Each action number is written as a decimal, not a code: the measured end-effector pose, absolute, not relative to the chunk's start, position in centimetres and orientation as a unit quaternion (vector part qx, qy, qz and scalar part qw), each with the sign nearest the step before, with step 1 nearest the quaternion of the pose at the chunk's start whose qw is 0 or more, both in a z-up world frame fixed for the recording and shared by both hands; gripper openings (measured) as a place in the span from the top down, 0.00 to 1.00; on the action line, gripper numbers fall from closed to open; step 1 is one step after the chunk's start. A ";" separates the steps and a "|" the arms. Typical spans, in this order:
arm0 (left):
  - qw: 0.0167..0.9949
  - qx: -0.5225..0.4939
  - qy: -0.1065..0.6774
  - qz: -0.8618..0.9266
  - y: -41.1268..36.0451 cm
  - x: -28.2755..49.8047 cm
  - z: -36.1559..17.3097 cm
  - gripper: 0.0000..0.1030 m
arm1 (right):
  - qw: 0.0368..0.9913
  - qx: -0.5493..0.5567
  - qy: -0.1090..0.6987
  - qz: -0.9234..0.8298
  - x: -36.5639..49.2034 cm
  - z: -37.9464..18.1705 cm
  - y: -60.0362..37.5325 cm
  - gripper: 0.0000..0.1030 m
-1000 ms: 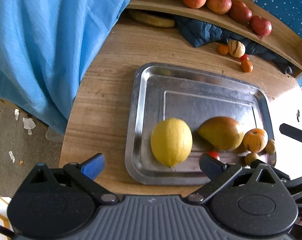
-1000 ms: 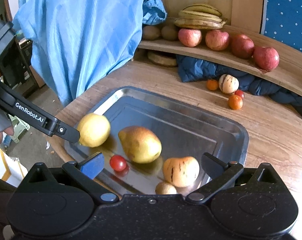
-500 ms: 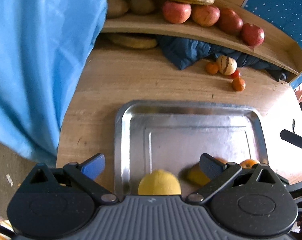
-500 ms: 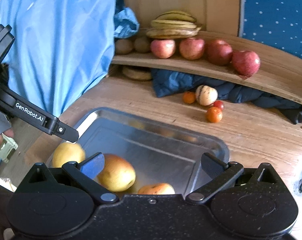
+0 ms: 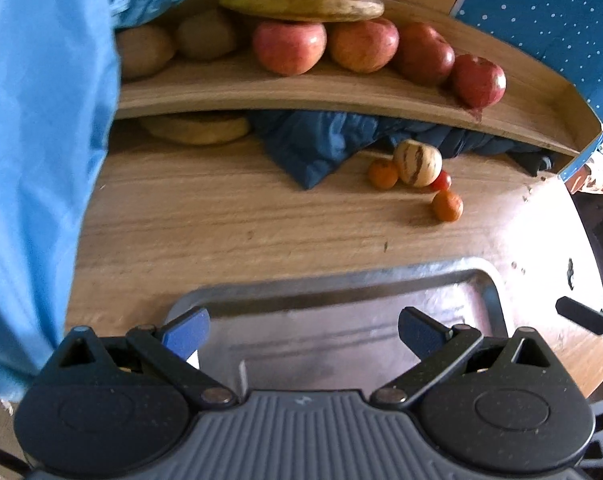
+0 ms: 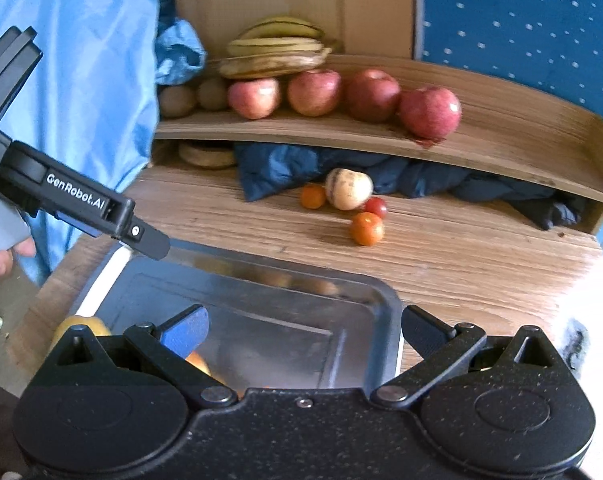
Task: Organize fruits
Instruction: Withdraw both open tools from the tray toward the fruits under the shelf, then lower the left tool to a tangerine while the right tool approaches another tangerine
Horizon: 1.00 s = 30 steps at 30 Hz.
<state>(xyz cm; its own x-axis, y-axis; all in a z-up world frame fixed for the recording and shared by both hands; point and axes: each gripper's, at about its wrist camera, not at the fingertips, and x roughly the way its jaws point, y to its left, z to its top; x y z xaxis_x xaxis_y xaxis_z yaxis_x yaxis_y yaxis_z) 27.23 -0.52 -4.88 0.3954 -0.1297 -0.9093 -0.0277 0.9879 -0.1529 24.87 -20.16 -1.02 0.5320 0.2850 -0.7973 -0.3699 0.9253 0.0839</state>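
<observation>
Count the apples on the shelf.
4, in a row on the shelf: apple one under the bananas, then two, three, four rightmost. None seems hidden.

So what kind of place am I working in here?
Probably a home or a makeshift fruit stand, not a lab: a wooden table with a raised shelf of apples and bananas, a metal tray, a blue cloth.
</observation>
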 end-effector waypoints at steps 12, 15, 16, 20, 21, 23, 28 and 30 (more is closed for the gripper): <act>0.823 -0.069 0.559 -0.069 -2.9 31.5 -6.9 0.01 | 0.876 -0.051 0.462 0.130 27.6 -2.3 -20.2 0.01; 0.821 -0.068 0.562 -0.075 -3.2 32.7 -7.5 0.01 | 0.875 -0.051 0.467 0.120 28.4 -2.7 -20.1 0.01; 0.820 -0.068 0.563 -0.077 -3.3 33.1 -7.7 0.01 | 0.874 -0.051 0.469 0.116 28.8 -2.8 -20.1 0.01; 0.813 -0.072 0.571 -0.086 -3.6 35.1 -8.6 0.01 | 0.874 -0.053 0.475 0.088 30.3 -3.4 -20.0 0.01; 0.811 -0.073 0.574 -0.088 -3.8 35.5 -8.9 0.01 | 0.873 -0.054 0.478 0.077 30.9 -3.7 -20.0 0.01; 0.808 -0.072 0.577 -0.093 -4.1 36.3 -9.3 0.01 | 0.873 -0.054 0.482 0.059 31.8 -4.1 -20.0 0.01; 0.804 -0.069 0.580 -0.106 -4.9 38.1 -10.1 0.01 | 0.872 -0.046 0.485 0.041 34.0 -5.1 -19.9 0.01; 0.803 -0.065 0.582 -0.114 -5.3 38.7 -10.3 0.01 | 0.872 -0.046 0.487 0.039 34.7 -5.4 -19.7 0.01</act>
<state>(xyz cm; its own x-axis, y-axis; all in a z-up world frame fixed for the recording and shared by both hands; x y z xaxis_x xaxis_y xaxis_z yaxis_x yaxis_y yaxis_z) 38.70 -5.27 -10.27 0.2973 -0.2586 -0.9191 0.1071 0.9656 -0.2371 34.67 -19.73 -5.41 0.5236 0.0225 -0.8517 -0.1126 0.9927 -0.0430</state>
